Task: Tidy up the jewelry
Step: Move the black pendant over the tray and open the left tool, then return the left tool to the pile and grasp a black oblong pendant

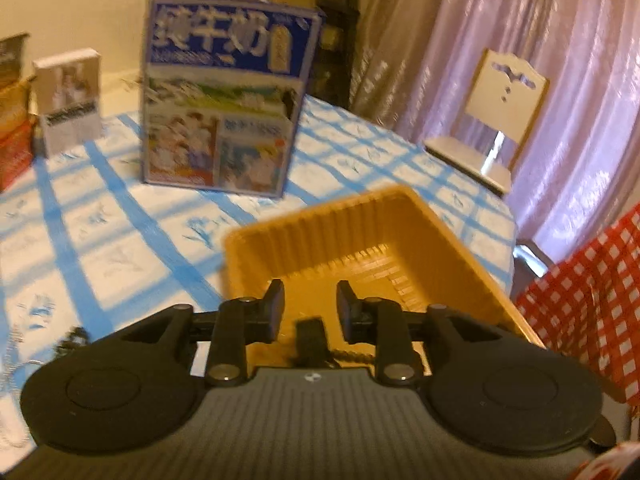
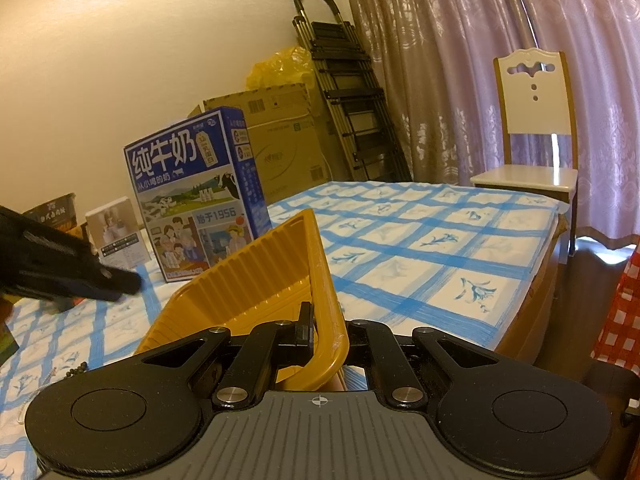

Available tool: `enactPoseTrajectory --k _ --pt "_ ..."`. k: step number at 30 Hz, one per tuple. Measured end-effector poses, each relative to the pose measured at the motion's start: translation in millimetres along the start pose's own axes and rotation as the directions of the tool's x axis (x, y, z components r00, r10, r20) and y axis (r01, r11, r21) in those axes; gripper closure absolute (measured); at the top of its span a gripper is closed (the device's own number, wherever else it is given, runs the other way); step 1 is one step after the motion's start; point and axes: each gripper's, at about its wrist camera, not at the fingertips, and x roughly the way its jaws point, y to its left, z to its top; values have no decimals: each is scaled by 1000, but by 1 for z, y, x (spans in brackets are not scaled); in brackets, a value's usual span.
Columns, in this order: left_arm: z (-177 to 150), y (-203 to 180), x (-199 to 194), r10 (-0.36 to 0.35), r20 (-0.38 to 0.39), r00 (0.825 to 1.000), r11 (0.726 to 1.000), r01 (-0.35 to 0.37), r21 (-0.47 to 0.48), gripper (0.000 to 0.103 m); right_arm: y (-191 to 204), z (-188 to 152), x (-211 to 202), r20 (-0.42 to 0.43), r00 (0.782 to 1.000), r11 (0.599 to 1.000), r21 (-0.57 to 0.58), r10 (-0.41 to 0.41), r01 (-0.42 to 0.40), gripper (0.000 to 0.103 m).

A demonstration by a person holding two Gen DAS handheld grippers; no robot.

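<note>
Tray [image 2: 256, 276] tilted, rim pinched; right gripper [image 2: 326, 330] apparently shut.

The yellow tray [image 2: 256, 280] is tipped up, and its tall wall blocks the way across. The big blue milk box [image 2: 196, 196] stands behind it. To the right, the checked cloth [image 2: 440, 240] is flat and bare, with open room.
</note>
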Motion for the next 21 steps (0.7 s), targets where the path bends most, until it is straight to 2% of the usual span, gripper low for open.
enactPoseTrajectory --k 2,6,12,15,21 --pt "1 11 -13 31 16 999 999 -31 -13 69 0 0 0 -1 1000 1000 3 1 -1 97" --pt "-3 41 -40 118 34 992 992 -117 -35 67 0 1 0 -1 1000 1000 3 1 -1 96" --pt "-26 88 -74 255 -1 967 962 -254 -99 66 0 1 0 -1 1000 1000 1 0 0 96" --pt "-45 99 -82 284 -38 958 950 -287 -126 66 1 2 -1 0 1000 1000 -3 0 0 96" --pt "-85 101 -88 284 -117 952 939 -300 -165 63 3 3 -2 5 1000 1000 -18 -2 2 97"
